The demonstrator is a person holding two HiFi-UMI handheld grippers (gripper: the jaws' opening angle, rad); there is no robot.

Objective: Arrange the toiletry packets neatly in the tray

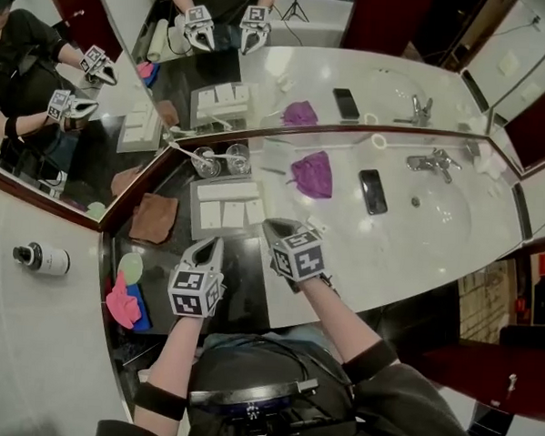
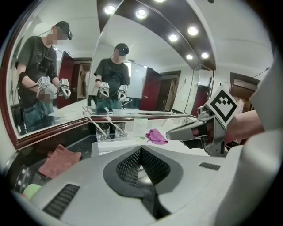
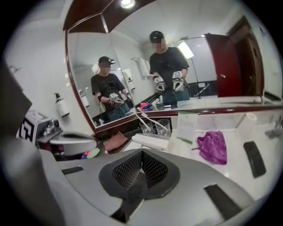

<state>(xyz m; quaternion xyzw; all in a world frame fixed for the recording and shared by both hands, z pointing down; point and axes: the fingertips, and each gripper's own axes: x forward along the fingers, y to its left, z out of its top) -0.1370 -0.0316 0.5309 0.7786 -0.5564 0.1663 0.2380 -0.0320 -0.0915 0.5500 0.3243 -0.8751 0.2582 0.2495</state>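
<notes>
The left gripper [image 2: 140, 151] has its jaws pressed together with nothing between them, and the right gripper [image 3: 141, 154] is likewise closed and empty. In the head view the left gripper [image 1: 209, 248] points away from the person towards the near edge of the tray [image 1: 219, 236], and the right gripper [image 1: 272, 227] points at the tray's near right corner; neither touches a packet. The grey tray lies on the dark counter with its long axis running left to right, roughly along the mirror. Inside it, the toiletry packets [image 1: 233, 213] are white: three short ones sit side by side in a row along the near side, and a long white strip [image 1: 228, 190] lies along the far side, lengthwise left to right; whether that strip is one packet or several I cannot tell. Just beyond the tray stand two glasses [image 1: 205, 162] holding toothbrushes. A brownish cloth [image 1: 154, 218] lies left of the tray, and a purple cloth [image 1: 312, 174] and a black phone [image 1: 373, 191] lie to its right.
</notes>
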